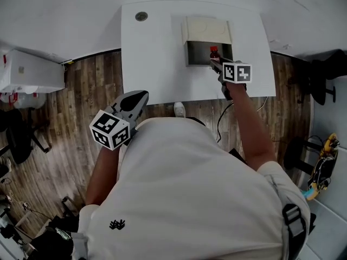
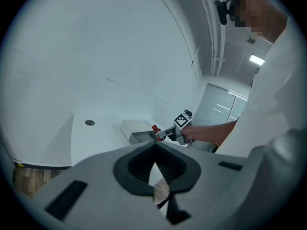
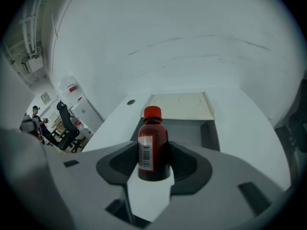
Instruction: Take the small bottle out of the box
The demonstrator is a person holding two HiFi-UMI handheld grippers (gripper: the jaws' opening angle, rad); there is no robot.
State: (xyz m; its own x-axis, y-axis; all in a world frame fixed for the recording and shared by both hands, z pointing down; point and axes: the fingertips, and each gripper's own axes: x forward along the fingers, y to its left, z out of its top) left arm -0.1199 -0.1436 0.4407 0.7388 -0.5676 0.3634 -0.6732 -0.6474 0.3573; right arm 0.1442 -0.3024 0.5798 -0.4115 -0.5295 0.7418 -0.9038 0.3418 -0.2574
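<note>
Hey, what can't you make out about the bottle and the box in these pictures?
- Label of the small bottle: right gripper view, mostly turned away; print too small.
- Inside of the box: head view, partly covered by the right gripper.
- Both: left gripper view, too small.

The head view looks steeply down from above the person's shoulders, well back from the open grey box (image 1: 198,56) with a cream lid on the white table (image 1: 152,64). The right gripper view rides close to that box (image 3: 192,131), facing along the right tongs (image 3: 153,163) toward the wall behind it. The left gripper view looks along the left tongs (image 2: 154,150) from well behind the box (image 2: 140,137), beside the person. All three share the box, the table and the small dark-red bottle (image 3: 152,143).
</note>
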